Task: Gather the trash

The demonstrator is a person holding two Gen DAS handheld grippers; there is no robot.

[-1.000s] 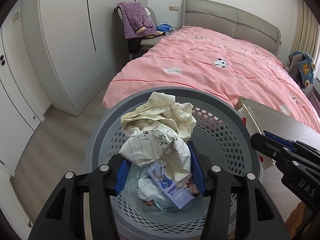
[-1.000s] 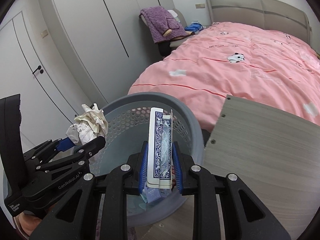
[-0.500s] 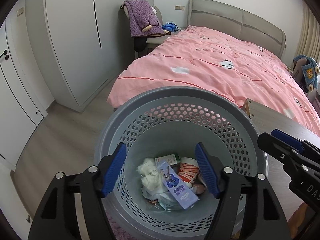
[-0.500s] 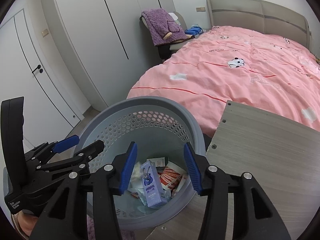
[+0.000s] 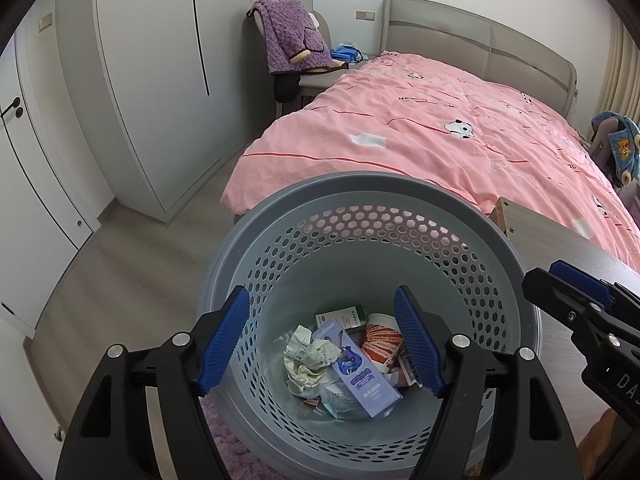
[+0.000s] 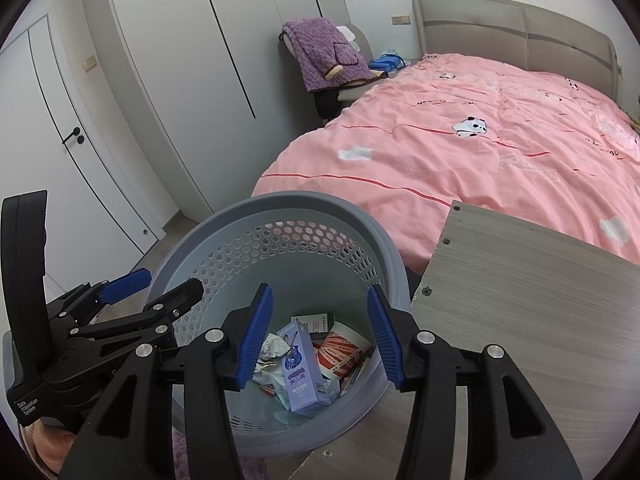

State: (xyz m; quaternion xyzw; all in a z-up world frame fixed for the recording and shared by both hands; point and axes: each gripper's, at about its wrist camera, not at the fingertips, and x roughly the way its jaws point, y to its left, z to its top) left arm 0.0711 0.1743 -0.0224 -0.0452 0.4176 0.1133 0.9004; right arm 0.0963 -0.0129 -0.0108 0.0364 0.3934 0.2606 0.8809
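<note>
A grey perforated waste basket (image 5: 360, 188) stands on the floor; it also shows in the right wrist view (image 6: 280, 204). Inside lie a crumpled paper ball (image 5: 306, 358), a purple box (image 5: 360, 372) (image 6: 300, 372), a red-and-white wrapper (image 5: 380, 346) and other scraps. My left gripper (image 5: 320, 340) is open and empty above the basket. My right gripper (image 6: 318, 332) is open and empty over the basket's near side. The right gripper shows at the right in the left wrist view (image 5: 576, 304); the left one shows at the left in the right wrist view (image 6: 152, 284).
A wooden tabletop (image 6: 540, 300) lies right of the basket. A bed with a pink cover (image 5: 440, 128) stands behind it. A chair with a purple garment (image 5: 292, 40) is beside the bed. White wardrobes (image 5: 140, 80) line the left wall.
My left gripper opened and the crumpled paper dropped into the basket. My right gripper opened and let the blue patterned card box fall in. Both grippers stay above the basket.
</note>
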